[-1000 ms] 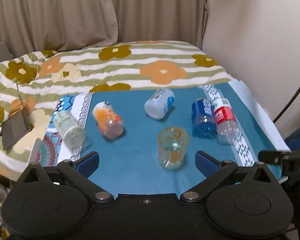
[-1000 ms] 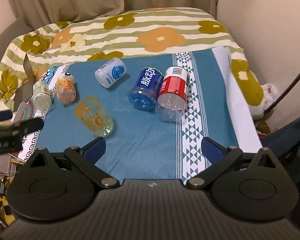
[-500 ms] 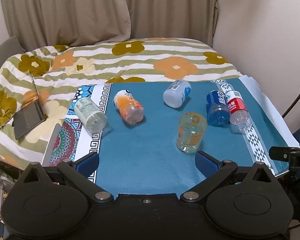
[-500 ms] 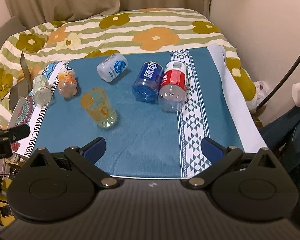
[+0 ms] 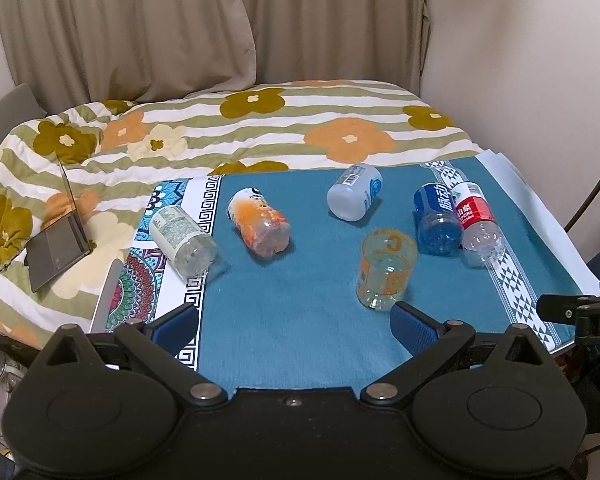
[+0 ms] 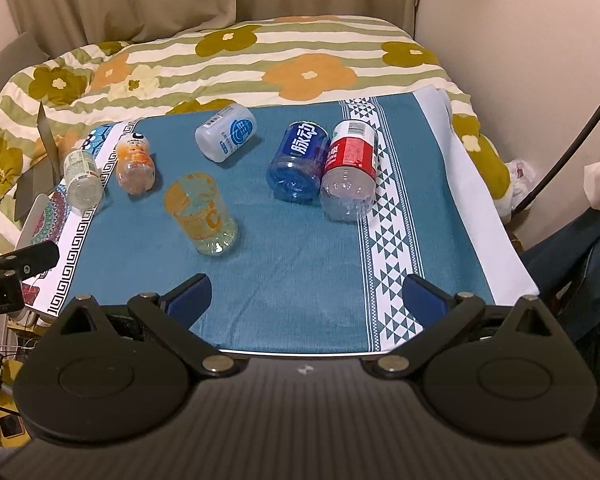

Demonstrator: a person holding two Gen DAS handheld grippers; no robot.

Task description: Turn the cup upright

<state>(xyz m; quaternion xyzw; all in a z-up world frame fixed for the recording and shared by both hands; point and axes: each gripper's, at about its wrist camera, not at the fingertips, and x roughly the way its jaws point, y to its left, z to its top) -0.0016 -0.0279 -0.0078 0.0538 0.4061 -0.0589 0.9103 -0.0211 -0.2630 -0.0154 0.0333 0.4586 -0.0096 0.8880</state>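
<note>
Several cut plastic bottle cups lie on their sides on a teal cloth (image 5: 300, 312). A clear cup with orange print (image 5: 385, 269) lies nearest, also in the right wrist view (image 6: 202, 214). Others are an orange one (image 5: 259, 222), a clear pale-labelled one (image 5: 182, 236), a white one (image 5: 354, 196), a blue one (image 5: 438, 218) and a red-labelled one (image 5: 476, 224). My left gripper (image 5: 294, 322) is open and empty above the near edge, its right fingertip just below the orange-print cup. My right gripper (image 6: 306, 296) is open and empty in front of the blue (image 6: 300, 162) and red (image 6: 350, 168) cups.
A flowered striped blanket (image 5: 260, 128) covers the bed behind the cloth. A laptop (image 5: 60, 236) stands open on the left. Curtains and a wall close the back and right. The other gripper shows at each view's edge (image 5: 580, 312).
Both grippers have pulled back and risen, so the cups look farther away. No cup has moved. Both grippers stay open.
</note>
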